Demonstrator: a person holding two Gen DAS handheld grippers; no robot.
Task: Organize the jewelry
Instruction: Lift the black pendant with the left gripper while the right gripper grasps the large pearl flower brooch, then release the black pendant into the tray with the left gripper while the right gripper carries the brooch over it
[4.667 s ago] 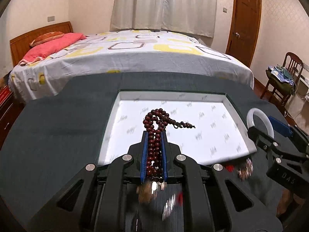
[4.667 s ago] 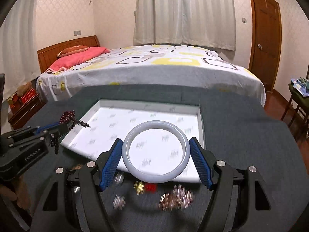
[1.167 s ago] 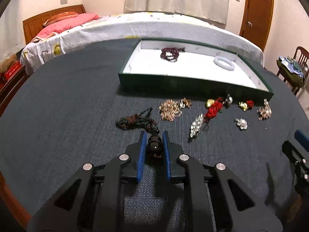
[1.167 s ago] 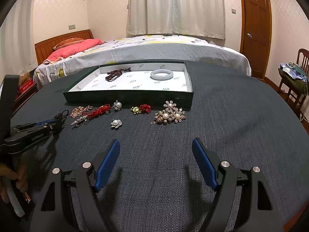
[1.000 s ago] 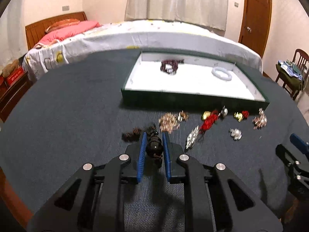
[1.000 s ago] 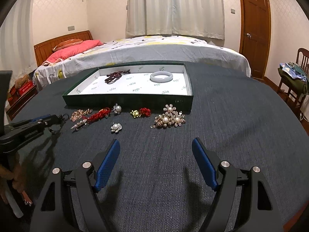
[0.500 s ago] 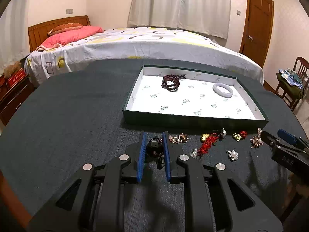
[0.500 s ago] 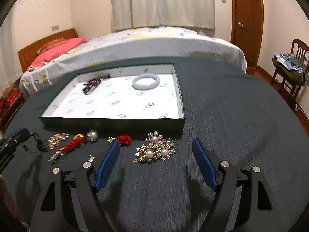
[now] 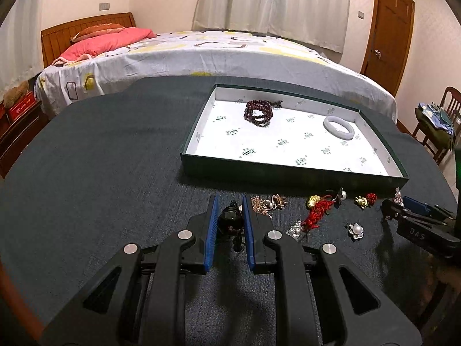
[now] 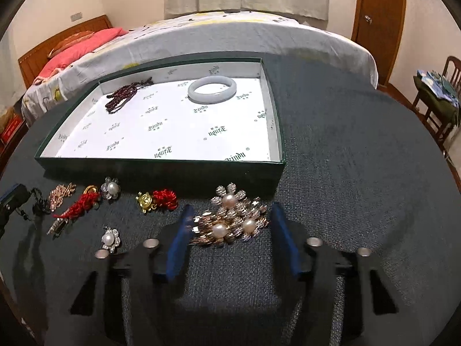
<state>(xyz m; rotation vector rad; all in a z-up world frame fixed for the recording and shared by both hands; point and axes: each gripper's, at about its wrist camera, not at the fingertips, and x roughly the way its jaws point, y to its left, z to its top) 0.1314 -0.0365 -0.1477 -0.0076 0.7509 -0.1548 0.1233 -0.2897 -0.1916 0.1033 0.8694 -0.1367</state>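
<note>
Now | dark cloth table [image 9: 100,155], bed [image 9: 201,54] behind | left tongs [image 9: 230,225] clamp dark bead [image 9: 230,219] | right tongs [image 10: 230,230] closing, straddle pearl brooch [image 10: 230,222]

Matt, rough-woven dark cloth covers the table [image 10: 360,173]; a glossy pearl brooch [image 10: 230,222] glints beside matt blue pads [image 10: 283,242] (rubbery-looking), near a smooth, pale bangle [image 10: 212,89].

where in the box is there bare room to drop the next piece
The green box's white floor is bare along the near wall and between the dark red bead bracelet and pale jade bangle at the back. The dark cloth just before the box is crowded with brooches.
</note>
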